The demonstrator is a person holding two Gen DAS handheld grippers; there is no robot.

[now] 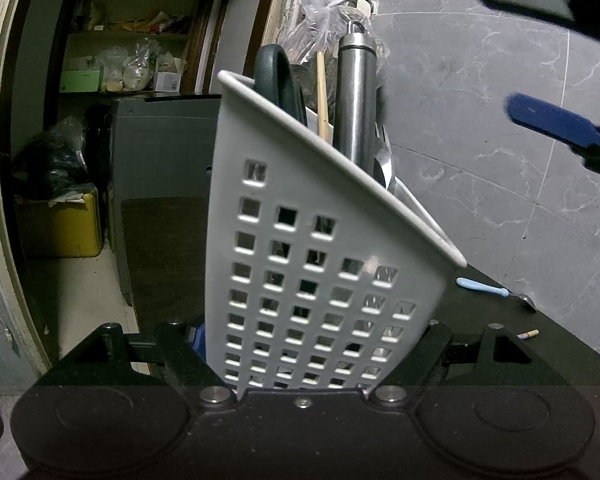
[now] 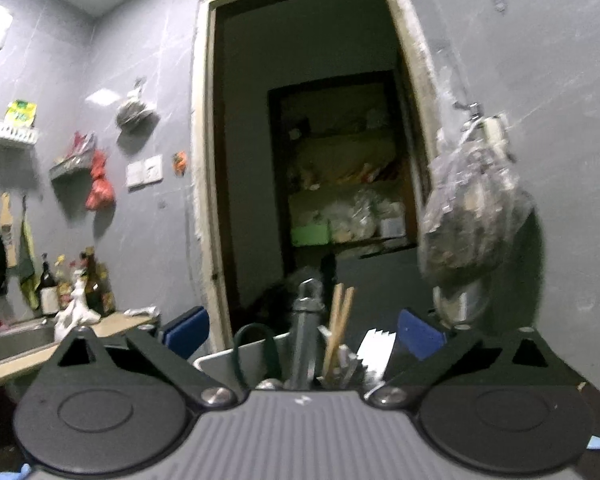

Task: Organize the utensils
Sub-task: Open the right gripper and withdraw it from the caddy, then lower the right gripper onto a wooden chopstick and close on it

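My left gripper (image 1: 312, 344) is shut on the base of a white perforated utensil holder (image 1: 320, 280), which it holds tilted. In the holder stand a steel handle (image 1: 356, 92), a wooden chopstick (image 1: 322, 96) and a dark looped handle (image 1: 276, 76). The right wrist view looks over the holder's rim (image 2: 220, 356). There my right gripper (image 2: 302, 334) is open, its blue pads (image 2: 186, 334) wide apart on either side of the steel handle (image 2: 306, 320) and chopsticks (image 2: 338, 320), touching nothing. In the left wrist view that right gripper (image 1: 540, 56) hangs blurred at the upper right.
A light blue spoon (image 1: 482, 287) and a short stick (image 1: 527, 335) lie on the dark table (image 1: 500, 360) to the holder's right. A plastic bag (image 2: 472, 208) hangs on the grey tiled wall beside a doorway (image 2: 320, 160). A sink (image 2: 16, 344) and bottles (image 2: 72, 284) are far left.
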